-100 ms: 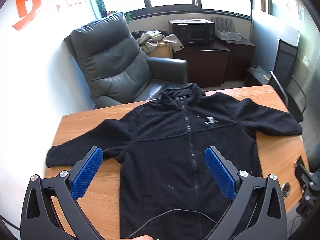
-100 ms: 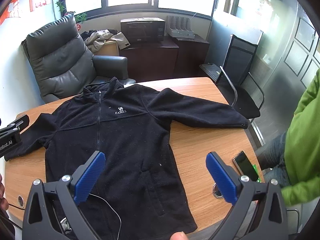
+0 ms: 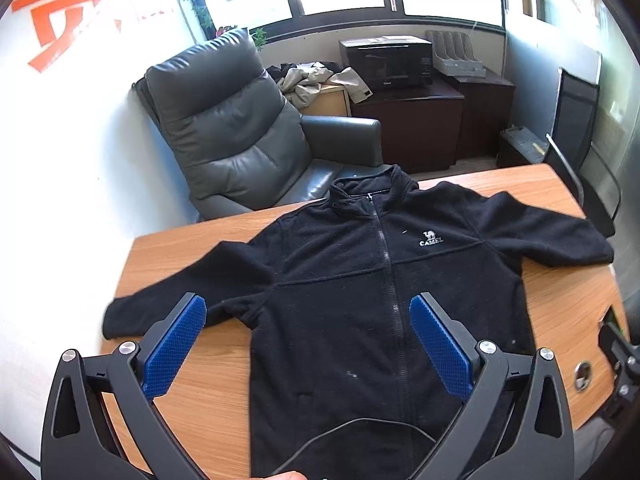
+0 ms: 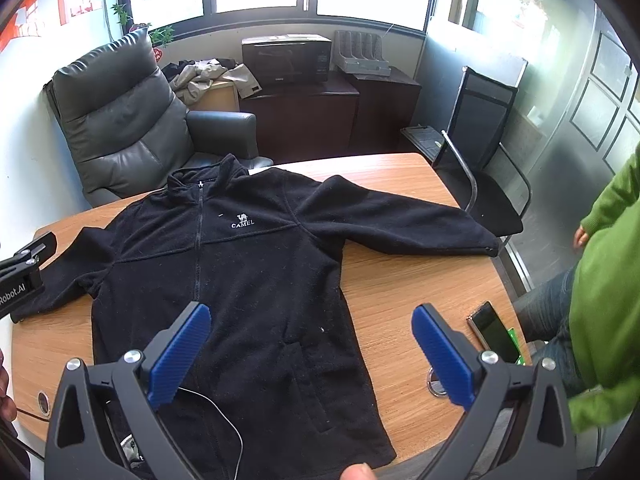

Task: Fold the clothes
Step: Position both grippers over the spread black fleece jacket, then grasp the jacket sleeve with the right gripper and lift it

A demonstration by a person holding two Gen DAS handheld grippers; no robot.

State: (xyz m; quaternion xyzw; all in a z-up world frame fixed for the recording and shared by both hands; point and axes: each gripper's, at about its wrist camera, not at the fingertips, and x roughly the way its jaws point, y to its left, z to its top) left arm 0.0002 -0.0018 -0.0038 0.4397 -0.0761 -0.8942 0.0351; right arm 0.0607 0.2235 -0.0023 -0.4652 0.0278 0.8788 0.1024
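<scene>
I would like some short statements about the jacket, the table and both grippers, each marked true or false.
1. The black jacket lies spread flat, zipped, front up. True.
2. The left hand-held gripper is clamped on a sleeve. False: it is open, holding nothing.
3. A phone lies on the wooden table beside the jacket. True.
4. The right hand-held gripper is shut. False: it is open.
5. Both sleeves are folded across the chest. False: both stretch outward.

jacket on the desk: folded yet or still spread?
Spread. The jacket lies flat, front up and zipped, on the desk, both sleeves out to the sides, with no fold visible.
</scene>
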